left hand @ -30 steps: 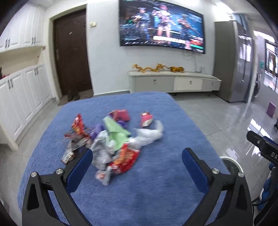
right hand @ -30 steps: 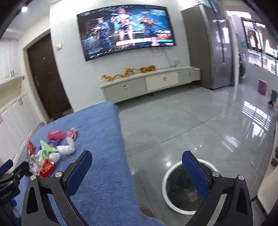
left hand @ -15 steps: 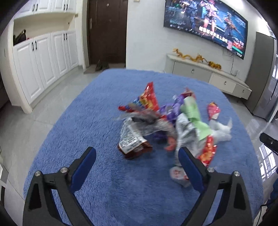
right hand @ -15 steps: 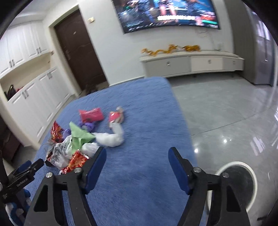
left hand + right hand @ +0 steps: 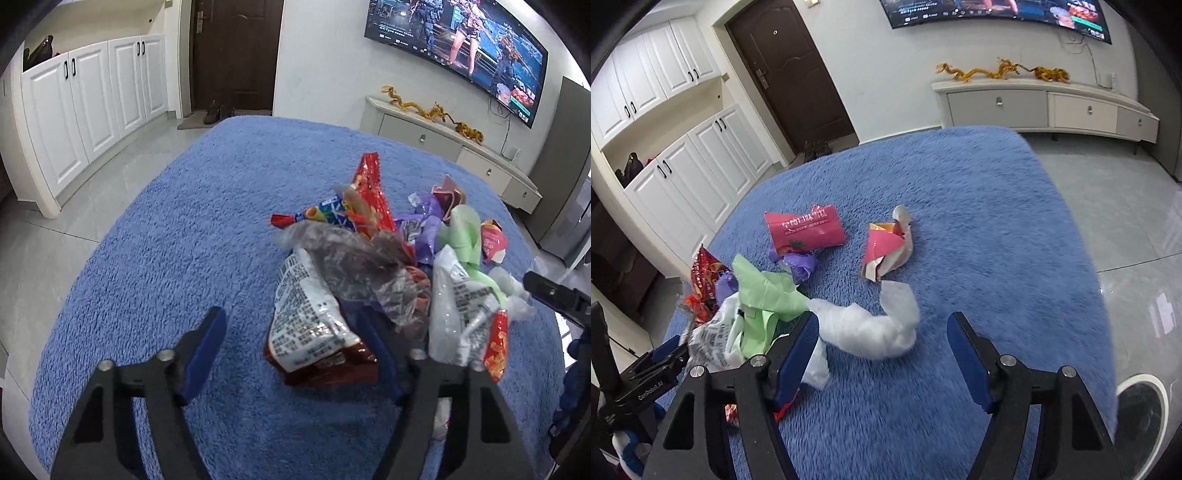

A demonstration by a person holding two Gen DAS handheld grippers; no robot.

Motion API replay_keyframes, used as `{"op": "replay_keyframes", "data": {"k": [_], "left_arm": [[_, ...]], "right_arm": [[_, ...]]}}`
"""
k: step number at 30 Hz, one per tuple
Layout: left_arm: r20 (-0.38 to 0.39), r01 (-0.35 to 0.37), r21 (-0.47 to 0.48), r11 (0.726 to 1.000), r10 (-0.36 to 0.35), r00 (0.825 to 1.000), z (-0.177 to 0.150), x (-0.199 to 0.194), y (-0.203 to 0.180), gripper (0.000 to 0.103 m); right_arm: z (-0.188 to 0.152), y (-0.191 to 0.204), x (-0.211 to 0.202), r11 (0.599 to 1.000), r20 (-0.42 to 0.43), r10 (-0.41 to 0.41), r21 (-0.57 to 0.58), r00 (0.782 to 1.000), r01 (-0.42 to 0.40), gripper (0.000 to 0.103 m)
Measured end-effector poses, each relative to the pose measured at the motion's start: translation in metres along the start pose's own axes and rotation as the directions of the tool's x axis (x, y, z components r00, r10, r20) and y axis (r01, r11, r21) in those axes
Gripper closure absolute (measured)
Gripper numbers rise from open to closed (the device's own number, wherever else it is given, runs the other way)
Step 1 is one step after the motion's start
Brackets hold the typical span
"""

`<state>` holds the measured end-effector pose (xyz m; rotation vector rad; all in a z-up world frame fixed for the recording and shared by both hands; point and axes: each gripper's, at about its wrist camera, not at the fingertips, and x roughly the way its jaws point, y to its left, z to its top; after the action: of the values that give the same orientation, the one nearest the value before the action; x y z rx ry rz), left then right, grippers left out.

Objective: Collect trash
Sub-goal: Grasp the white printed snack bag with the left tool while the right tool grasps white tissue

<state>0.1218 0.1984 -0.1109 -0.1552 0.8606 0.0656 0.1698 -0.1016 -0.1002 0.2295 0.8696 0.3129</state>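
A pile of snack wrappers lies on a blue fuzzy cover (image 5: pixel 177 258). My left gripper (image 5: pixel 291 343) is open, its jaws either side of a dark red packet with a white label (image 5: pixel 314 332) at the pile's near edge. A crumpled clear bag (image 5: pixel 354 266) and a red wrapper (image 5: pixel 369 192) lie behind it. My right gripper (image 5: pixel 882 343) is open, with crumpled white plastic (image 5: pixel 871 328) between its jaws. A green wrapper (image 5: pixel 764 295), a pink packet (image 5: pixel 805 232) and a torn pink carton (image 5: pixel 886 247) lie beyond.
A round white-rimmed bin (image 5: pixel 1141 417) stands on the grey tile floor at the right of the cover. White cabinets (image 5: pixel 92 96), a dark door (image 5: pixel 236 51) and a TV console (image 5: pixel 1045 107) line the walls. The other gripper shows at the left edge of the right wrist view (image 5: pixel 646 376).
Both grippers have moved down and in towards the pile. The left now straddles the dark red packet; the right has swung left from the bin to the white plastic.
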Motion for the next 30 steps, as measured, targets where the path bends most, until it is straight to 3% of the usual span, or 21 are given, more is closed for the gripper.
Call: {"op": "replay_keyframes", "data": {"k": [4,6,11,23,30], "left_arm": [[-0.025,0.028,-0.006,1.0,-0.028,0.999,0.0,0.007,0.004,0.063],[-0.028,0.043,-0.015,0.999,-0.043,0.999,-0.002,0.006,0.007,0.063],[0.003,0.035,-0.01,0.999,-0.035,0.999,-0.007,-0.011,0.012,0.064],[0.094,-0.028,-0.048,0.998,0.033,0.995,-0.014,-0.069,0.028,0.064],[0.165,0.028,0.016,0.999,-0.03,0.986,-0.012,-0.109,0.002,0.064]], "right_arm": [[-0.003,0.001,0.015,1.0,-0.034,0.01,-0.003,0.999,-0.01,0.038],[-0.006,0.0,0.016,1.0,-0.038,0.016,-0.004,0.999,-0.016,0.053],[-0.009,-0.002,0.014,1.0,-0.024,0.019,0.002,1.0,-0.019,0.069],[-0.027,-0.011,-0.047,1.0,0.069,-0.002,0.029,0.998,0.0,0.07],[-0.043,-0.024,-0.097,0.998,0.124,-0.014,0.061,0.992,0.006,0.07]]}}
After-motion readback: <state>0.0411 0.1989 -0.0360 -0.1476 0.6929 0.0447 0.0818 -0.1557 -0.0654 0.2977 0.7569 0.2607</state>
